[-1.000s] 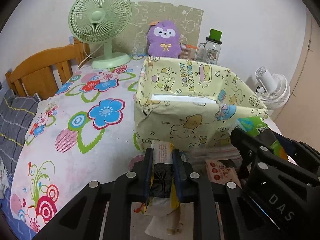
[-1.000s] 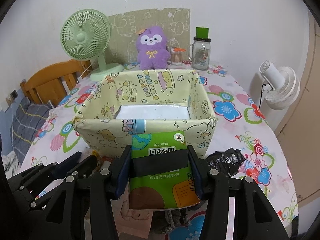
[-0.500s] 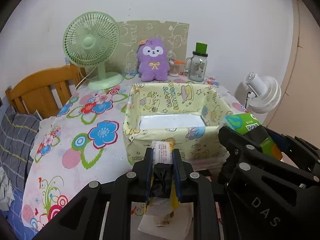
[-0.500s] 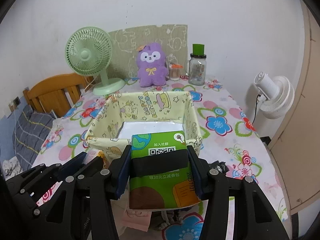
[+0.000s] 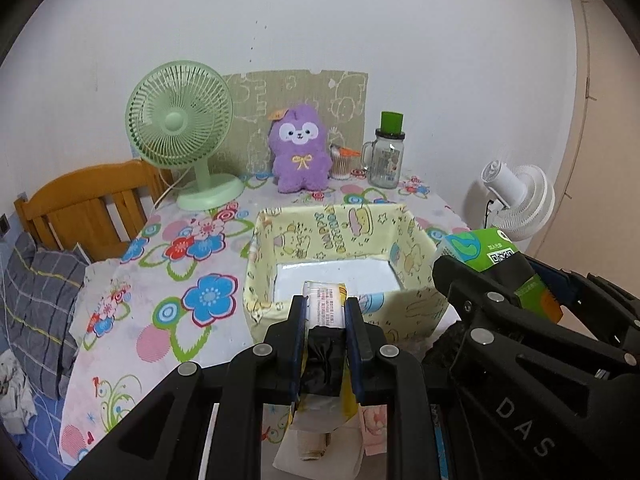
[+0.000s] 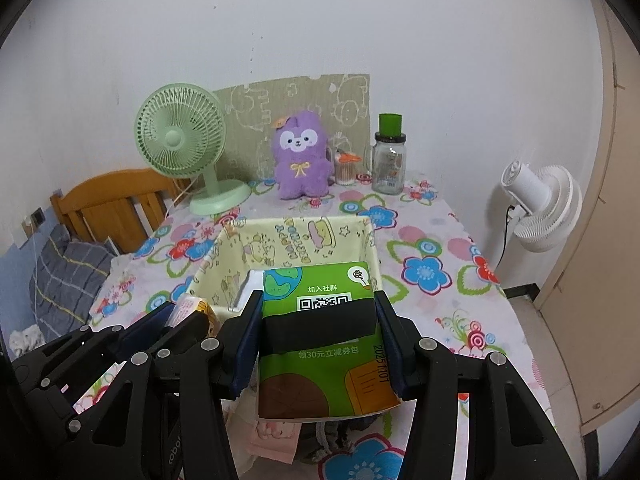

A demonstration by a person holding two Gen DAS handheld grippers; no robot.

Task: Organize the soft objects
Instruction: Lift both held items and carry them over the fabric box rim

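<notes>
Soft packets, one in each of my jaws, held up on the near side of the pale yellow cartoon-print fabric box [image 5: 340, 264].

My left gripper [image 5: 326, 316] clenches a slim white-and-yellow soft packet [image 5: 323, 304]; my right gripper [image 6: 318, 320] grasps a green flat soft pack [image 6: 320, 292]. Judging by this, I am mid-carry; next comes moving over the box's open top, then releasing onto its white bottom.

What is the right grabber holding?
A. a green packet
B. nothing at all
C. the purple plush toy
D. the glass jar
A: in the right wrist view the right gripper is clamped on both sides of a green packet, held in front of the yellow box.
</notes>
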